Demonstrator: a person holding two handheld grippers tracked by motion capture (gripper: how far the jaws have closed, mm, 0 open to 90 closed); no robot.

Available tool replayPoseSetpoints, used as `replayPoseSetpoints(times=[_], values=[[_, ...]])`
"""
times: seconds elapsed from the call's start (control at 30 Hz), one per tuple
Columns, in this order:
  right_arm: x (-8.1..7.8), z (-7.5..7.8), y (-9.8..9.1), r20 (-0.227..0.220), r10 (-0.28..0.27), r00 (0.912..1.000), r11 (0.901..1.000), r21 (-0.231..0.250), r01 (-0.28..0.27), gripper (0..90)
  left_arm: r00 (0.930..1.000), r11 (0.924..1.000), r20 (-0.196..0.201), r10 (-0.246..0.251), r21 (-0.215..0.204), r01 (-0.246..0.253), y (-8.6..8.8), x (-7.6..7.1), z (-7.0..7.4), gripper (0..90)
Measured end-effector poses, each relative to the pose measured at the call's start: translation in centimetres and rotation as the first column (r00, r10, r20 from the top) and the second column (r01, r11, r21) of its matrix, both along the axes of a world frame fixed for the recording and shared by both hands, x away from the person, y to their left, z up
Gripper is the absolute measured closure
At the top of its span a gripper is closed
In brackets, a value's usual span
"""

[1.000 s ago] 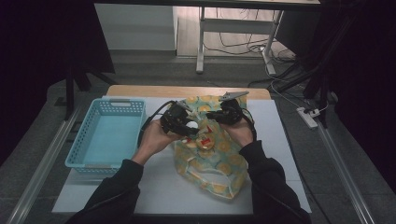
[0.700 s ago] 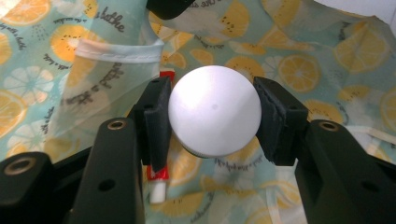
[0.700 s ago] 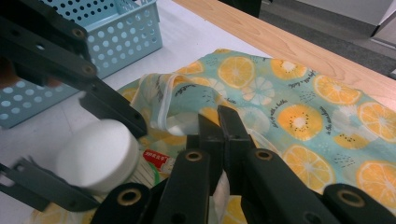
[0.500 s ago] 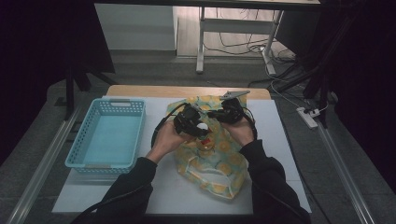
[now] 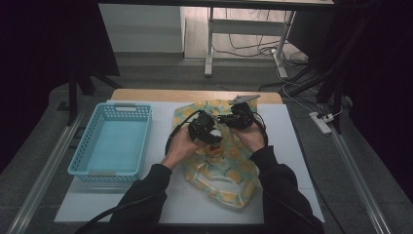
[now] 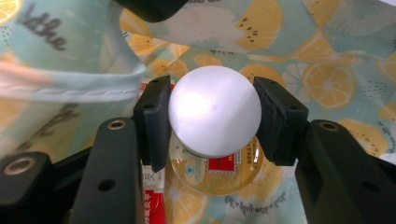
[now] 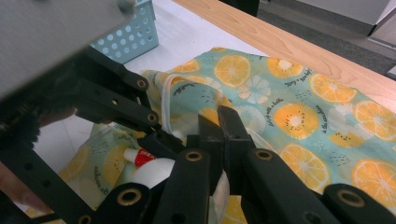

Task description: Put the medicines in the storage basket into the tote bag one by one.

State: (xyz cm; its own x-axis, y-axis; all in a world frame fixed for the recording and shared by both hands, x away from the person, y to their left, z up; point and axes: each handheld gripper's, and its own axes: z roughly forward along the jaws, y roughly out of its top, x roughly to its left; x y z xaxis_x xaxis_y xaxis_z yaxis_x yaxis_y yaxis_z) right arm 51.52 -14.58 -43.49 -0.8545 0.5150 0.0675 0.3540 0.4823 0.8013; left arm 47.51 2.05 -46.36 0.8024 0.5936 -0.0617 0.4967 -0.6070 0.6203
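While the right hand-held gripper [image 5: 233, 118] pinches the citrus-print fabric bag's [image 5: 229, 165] rim, the left hand-held gripper [image 5: 213, 138] clamps a white-capped round jar [image 6: 214, 112] just inside.

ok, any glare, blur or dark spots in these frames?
Left gripper view: glare on the white cap, fabric at left blurred. Right gripper view: near grey plate out of focus, bag sharp. High view: dim, surroundings almost black, basket still readable.
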Motion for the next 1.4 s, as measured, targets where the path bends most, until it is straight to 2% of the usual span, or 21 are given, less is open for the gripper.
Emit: replayPoseSetpoints(times=[0.13, 0.27, 0.43, 0.5, 0.57, 0.77, 1.0, 1.07, 1.27, 1.4], values=[[0.0, 0.0, 0.0, -0.002, -0.002, 1.0, 1.0, 0.001, 0.002, 90.0, 0.9999, 0.9995, 0.011, -0.003, 0.03, 0.003, -0.4, 0.1, -0.4, 50.5], [0.0, 0.0, -0.1, -0.001, -0.001, 1.0, 1.0, 0.002, 0.001, 90.0, 1.0, 0.9999, 0.008, 0.001, 0.011, -0.001, -0.4, 0.2, -0.7, 50.3], [0.0, -0.1, -0.2, 0.0, -0.001, 1.0, 1.0, 0.004, 0.001, 90.0, 0.9999, 0.9999, 0.012, -0.003, 0.01, 0.003, -0.3, 0.3, -0.7, 49.4], [0.0, -0.2, -0.2, -0.001, 0.0, 1.0, 1.0, 0.003, 0.0, 90.0, 0.9998, 0.9999, 0.017, 0.011, -0.008, -0.011, -0.3, 0.2, -0.7, 45.8], [-0.1, -0.2, -0.2, -0.004, 0.0, 1.0, 1.0, 0.002, 0.0, 90.0, 0.9992, 0.9992, 0.009, 0.039, -0.006, -0.039, -0.4, 0.1, -0.6, 40.9], [-0.1, -0.3, -0.3, -0.006, -0.002, 1.0, 1.0, 0.004, 0.002, 90.0, 0.9993, 0.9993, 0.009, 0.036, -0.015, -0.036, -0.3, -0.4, 0.1, 34.3], [-0.1, -0.4, -0.4, -0.004, -0.001, 1.0, 1.0, 0.003, 0.001, 90.0, 0.9998, 0.9987, 0.01, 0.015, -0.05, -0.015, 0.3, -1.4, 1.1, 21.6], [-0.1, -0.4, -0.5, -0.004, -0.003, 1.0, 1.0, 0.005, 0.003, 90.0, 0.9998, 0.9983, 0.01, 0.017, -0.056, -0.016, 0.5, -1.6, 1.3, 20.4], [-0.2, -0.3, -0.4, -0.003, 0.001, 1.0, 1.0, 0.005, -0.001, 90.0, 0.9999, 0.9922, -0.013, 0.01, -0.124, -0.011, 1.6, -2.4, 2.1, 12.5], [-0.3, -0.2, -0.5, -0.003, 0.0, 1.0, 1.0, 0.004, 0.0, 90.0, 0.9997, 0.988, -0.025, -0.006, -0.154, 0.002, 2.2, -2.9, 2.4, 6.6]])
